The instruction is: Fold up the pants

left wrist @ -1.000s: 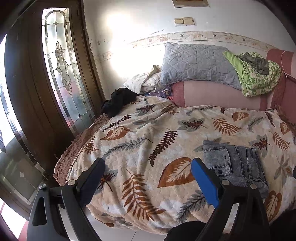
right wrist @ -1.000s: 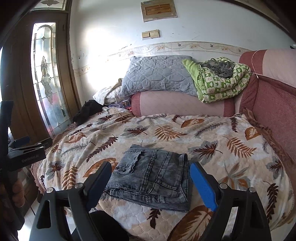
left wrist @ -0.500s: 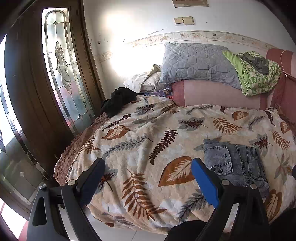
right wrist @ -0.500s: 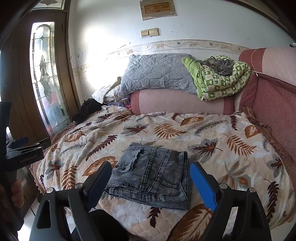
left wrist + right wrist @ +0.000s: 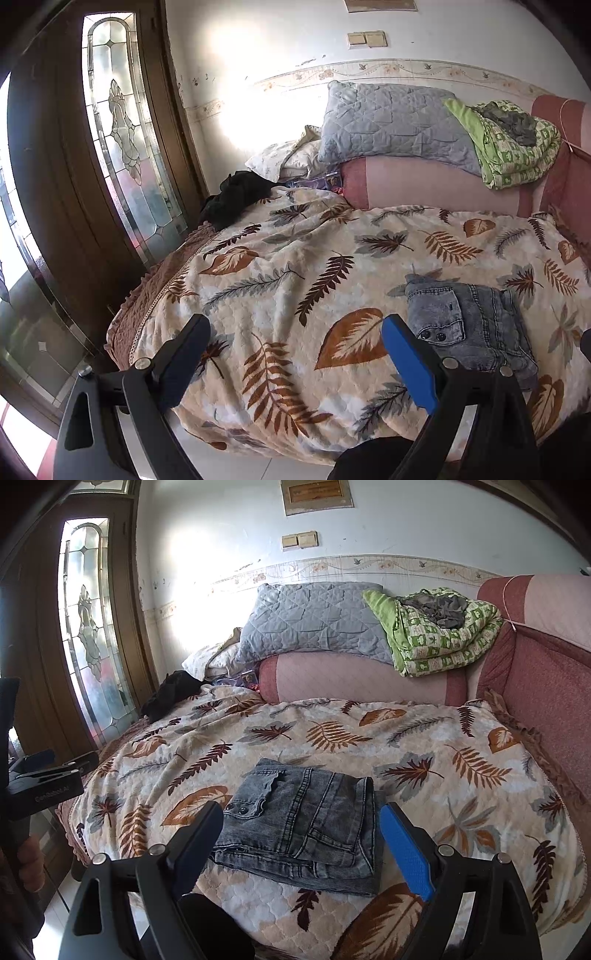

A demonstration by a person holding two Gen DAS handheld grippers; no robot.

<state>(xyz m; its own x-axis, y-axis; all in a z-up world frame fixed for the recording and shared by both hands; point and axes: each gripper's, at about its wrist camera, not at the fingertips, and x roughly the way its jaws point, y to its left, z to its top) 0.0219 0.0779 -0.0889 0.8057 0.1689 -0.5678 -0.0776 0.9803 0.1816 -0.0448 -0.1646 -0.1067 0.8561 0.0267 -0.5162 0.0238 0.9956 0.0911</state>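
Hidden or cut off:
- Jeans (image 5: pixel 469 325): near left corner covered by blue finger (image 5: pixel 406 362) in left view; inner layers of fold unseen.
- Frame (image 5: pixel 317 494) on wall: top cropped; lettering too small to read.
- Door (image 5: pixel 129 147): cropped left; glass blurred by glare.
- Small items (image 5: pixel 243 679) under pillow (image 5: pixel 310 624): too small to identify.
- Hand (image 5: pixel 31 864) at left edge of right view: mostly cropped.
- Dark shape (image 5: pixel 207 926) at bottom of right view: unidentifiable.

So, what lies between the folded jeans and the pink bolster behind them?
Only bare leaf-print blanket lies between the jeans and the pink bolster; the right wrist view shows it best.
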